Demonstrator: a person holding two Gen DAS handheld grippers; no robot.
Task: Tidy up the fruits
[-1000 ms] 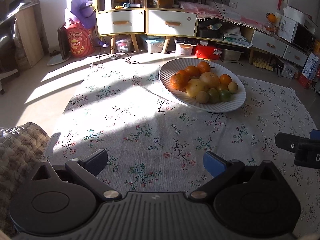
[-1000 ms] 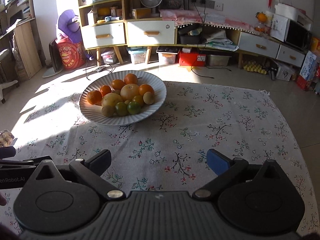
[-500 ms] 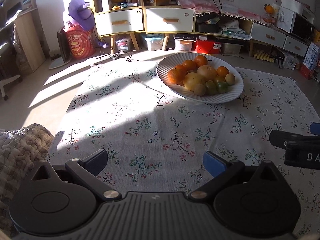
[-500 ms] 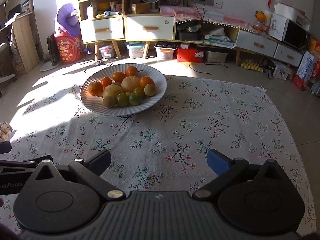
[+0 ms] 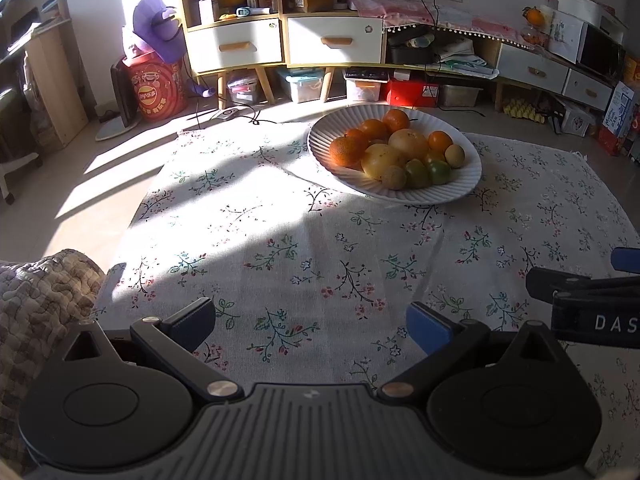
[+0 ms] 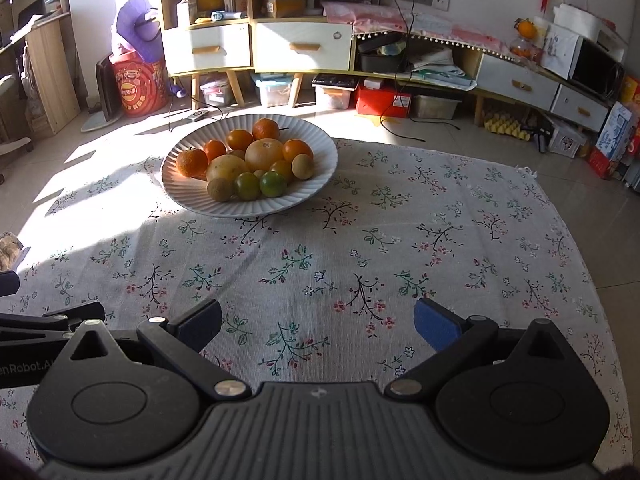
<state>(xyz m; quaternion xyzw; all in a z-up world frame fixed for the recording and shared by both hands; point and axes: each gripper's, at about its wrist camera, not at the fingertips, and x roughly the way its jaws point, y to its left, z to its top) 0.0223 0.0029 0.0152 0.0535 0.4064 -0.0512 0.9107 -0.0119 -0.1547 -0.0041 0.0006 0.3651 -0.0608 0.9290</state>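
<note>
A white ribbed plate point(image 5: 320, 140) point(image 6: 320, 152) stands at the far side of a flowered cloth point(image 5: 280, 240) point(image 6: 400, 240). It holds several fruits: oranges point(image 5: 347, 151) point(image 6: 192, 163), a large yellow fruit point(image 5: 408, 143) point(image 6: 264, 155), green ones point(image 5: 439, 172) point(image 6: 273, 184). My left gripper point(image 5: 312, 318) is open and holds nothing, well short of the plate. My right gripper point(image 6: 318, 318) is open too, with only cloth between its fingers. The right gripper's side shows at the left wrist view's right edge.
A quilted fabric point(image 5: 36, 300) lies at the cloth's near left corner. Beyond the cloth are tiled floor, cables, white-drawered cabinets point(image 6: 256, 46), storage boxes and a red drum point(image 5: 158, 90). Sunlight covers the cloth's left part.
Both views have drawn back a little: the plate sits slightly farther and higher in the frames than a second ago. Both grippers stayed open.
</note>
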